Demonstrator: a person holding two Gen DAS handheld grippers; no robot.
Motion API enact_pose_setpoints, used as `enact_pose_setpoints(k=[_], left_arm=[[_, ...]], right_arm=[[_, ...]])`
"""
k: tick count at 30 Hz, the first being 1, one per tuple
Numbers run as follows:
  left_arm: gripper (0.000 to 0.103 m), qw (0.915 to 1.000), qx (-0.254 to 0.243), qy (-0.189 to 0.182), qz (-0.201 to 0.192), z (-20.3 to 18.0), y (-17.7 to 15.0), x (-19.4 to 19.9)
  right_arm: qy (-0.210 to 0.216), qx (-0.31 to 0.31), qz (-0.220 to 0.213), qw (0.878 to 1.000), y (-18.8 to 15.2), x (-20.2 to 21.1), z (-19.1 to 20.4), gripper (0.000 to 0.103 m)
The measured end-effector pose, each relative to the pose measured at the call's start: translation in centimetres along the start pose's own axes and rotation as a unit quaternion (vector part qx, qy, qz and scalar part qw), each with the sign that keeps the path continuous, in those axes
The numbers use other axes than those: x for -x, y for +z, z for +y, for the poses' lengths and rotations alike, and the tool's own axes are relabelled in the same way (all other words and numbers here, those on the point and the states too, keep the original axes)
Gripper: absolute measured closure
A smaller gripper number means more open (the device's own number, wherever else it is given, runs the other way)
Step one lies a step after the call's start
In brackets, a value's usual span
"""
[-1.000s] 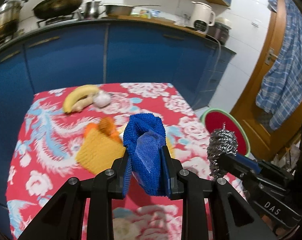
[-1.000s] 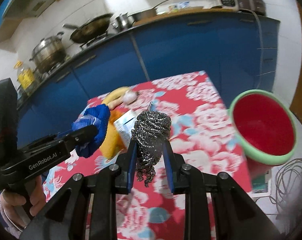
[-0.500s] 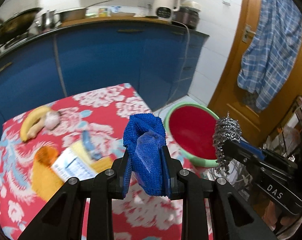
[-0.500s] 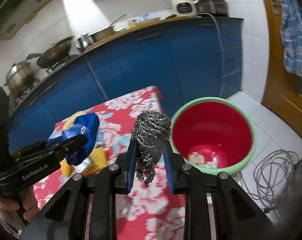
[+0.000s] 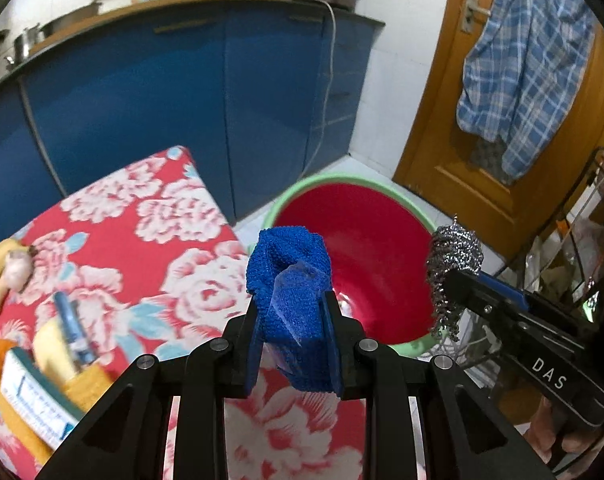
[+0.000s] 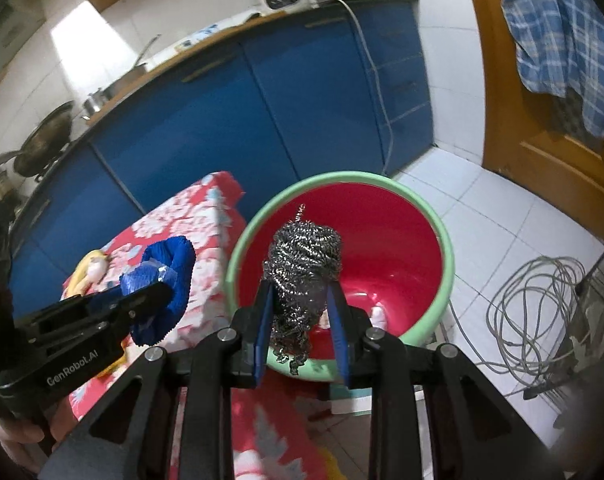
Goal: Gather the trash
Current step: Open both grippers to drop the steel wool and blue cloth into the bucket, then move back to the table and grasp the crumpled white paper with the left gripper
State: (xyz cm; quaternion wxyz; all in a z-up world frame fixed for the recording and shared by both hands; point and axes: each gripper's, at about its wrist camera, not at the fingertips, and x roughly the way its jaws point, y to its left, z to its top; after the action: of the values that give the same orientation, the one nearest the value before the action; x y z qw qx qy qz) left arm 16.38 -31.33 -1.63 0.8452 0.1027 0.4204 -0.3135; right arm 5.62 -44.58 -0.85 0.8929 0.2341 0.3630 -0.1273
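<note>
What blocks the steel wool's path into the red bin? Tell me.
Nothing visible does. The steel wool, gripped by the right gripper, hangs in front of the red bin's open mouth with only air in between. The left gripper with its blue cloth stays off to the side.

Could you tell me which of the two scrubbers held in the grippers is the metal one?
It is the silver steel-wool scourer in the right gripper, in front of the red bin. The left gripper holds a blue knitted cloth instead.

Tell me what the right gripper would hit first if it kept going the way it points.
Probably the red inside of the bin: the right gripper, holding the steel scrubber, points into its mouth. Depth is unclear.
</note>
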Motion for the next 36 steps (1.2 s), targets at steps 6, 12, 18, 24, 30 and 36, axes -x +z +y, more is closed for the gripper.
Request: enact_pose_setpoints(k=[6,12,18,24,30,36], left_arm=[[0.072,0.9997,-0.011,0.004,0.02,-1.0,0.4,-3.0],[0.054,0.9996,-0.017,0.012,0.018,-1.4,0.6,-3.5],[0.048,0.9998,-0.011,0.016,0.008,-1.1,0.8,-2.6],[0.048,0.9998,0.008,0.016,-0.009,0.0,0.5,-0.2],[0.048,0.9989,0.029,0.022,-0.029,1.6,-0.2,3.2],[0.047,0.9963,0.061,0.041,-0.045,4.5,-1.5,6.5]], right_arm=[[-0.007,-0.017,0.017,1.0,0.1,-2.4,-1.9,0.069],[-0.011,-0.023,0.021,0.999,0.2,-3.3,-2.5,0.067],[-0.015,-0.023,0.012,1.0,0.3,-2.7,-2.3,0.065],[-0.01,-0.02,0.0,1.0,0.2,-1.1,-1.5,0.065],[0.01,-0.003,-0.013,1.0,-0.2,1.1,1.0,0.062],[0.039,0.026,-0.013,0.999,-1.0,2.4,4.4,0.06]])
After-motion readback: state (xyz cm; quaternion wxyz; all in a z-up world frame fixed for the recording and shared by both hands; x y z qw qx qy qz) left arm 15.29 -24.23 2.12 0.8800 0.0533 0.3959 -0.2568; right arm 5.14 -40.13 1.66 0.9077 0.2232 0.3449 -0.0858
